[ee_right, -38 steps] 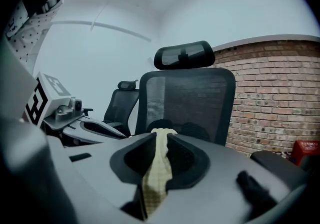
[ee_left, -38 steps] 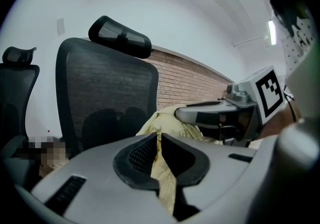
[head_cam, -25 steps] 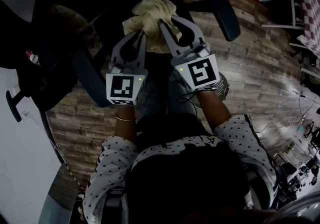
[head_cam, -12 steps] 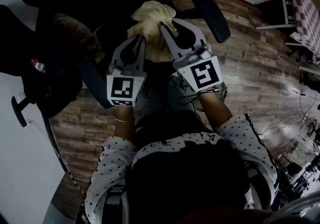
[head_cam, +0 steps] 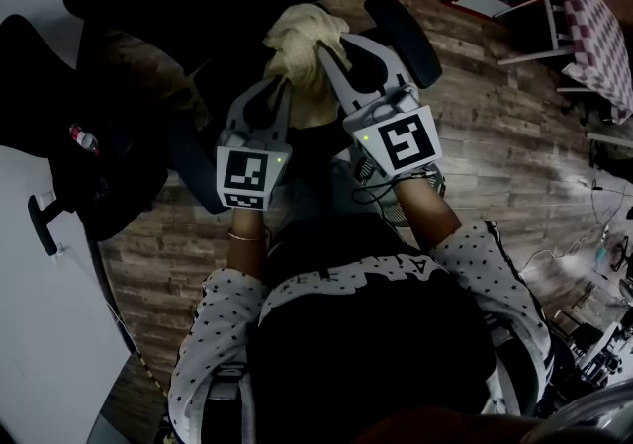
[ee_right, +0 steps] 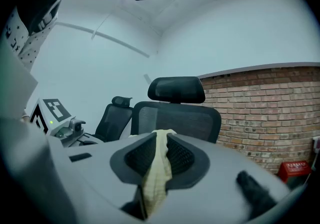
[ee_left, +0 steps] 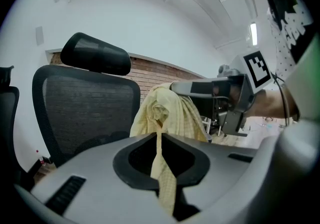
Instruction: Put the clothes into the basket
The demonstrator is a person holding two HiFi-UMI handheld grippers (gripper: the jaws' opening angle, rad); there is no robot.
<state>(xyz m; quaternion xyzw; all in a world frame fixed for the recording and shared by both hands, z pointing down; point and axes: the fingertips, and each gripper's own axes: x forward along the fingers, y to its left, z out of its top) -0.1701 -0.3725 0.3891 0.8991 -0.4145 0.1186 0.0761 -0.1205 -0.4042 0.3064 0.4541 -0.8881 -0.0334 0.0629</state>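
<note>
The likeliest failure is the cloth slipping free. Each pair of tongs pinches only a thin gathered fold, so a quick swing or a tug between the two hands could pull one fold out. The garment would then drop onto the office chair [ee_left: 85, 113] or the wooden floor [head_cam: 495, 135]. The loose bulk could also drag over the chair's armrest and catch there. No basket shows in any view, so the carry would begin without a visible target.

The yellow checked garment [head_cam: 302, 37] is bunched above the chair's seat, in front of its mesh back. The left tongs [head_cam: 281, 84] are closed on a narrow strip of it at the bundle's near-left edge. The right tongs [head_cam: 324, 48] are closed on another fold on the bundle's right side, just beside the left pair. Most of the cloth hangs beyond both tips, towards the chair back.
</note>
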